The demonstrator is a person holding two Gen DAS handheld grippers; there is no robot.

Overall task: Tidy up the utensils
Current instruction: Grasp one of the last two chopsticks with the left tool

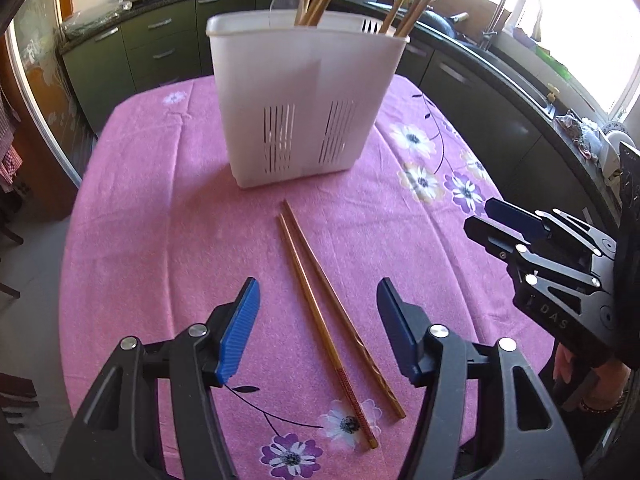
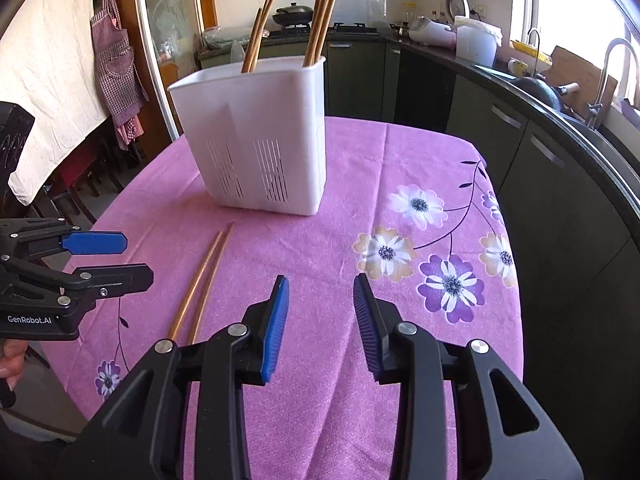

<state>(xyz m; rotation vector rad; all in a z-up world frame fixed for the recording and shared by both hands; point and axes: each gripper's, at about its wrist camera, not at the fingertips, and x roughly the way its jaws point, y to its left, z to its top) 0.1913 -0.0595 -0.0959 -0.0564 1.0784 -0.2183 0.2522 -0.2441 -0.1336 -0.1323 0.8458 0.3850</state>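
Note:
Two wooden chopsticks point(image 1: 324, 312) lie side by side on the pink flowered tablecloth point(image 1: 160, 208), running from near the white holder toward me. My left gripper point(image 1: 318, 332) hovers over them, open, the sticks showing between its blue pads without contact. The white slotted utensil holder point(image 1: 304, 96) stands beyond, with several chopsticks upright in it. In the right wrist view the same pair of chopsticks point(image 2: 202, 280) lies left of my right gripper point(image 2: 320, 324), which is open over bare cloth with nothing between its pads. The holder point(image 2: 256, 136) stands ahead of it.
The table's edge point(image 2: 516, 320) drops off on the right toward dark kitchen cabinets point(image 2: 540, 168) and a sink counter. The right gripper body point(image 1: 552, 264) shows at the right edge of the left view; the left gripper point(image 2: 96, 256) at the left of the right view.

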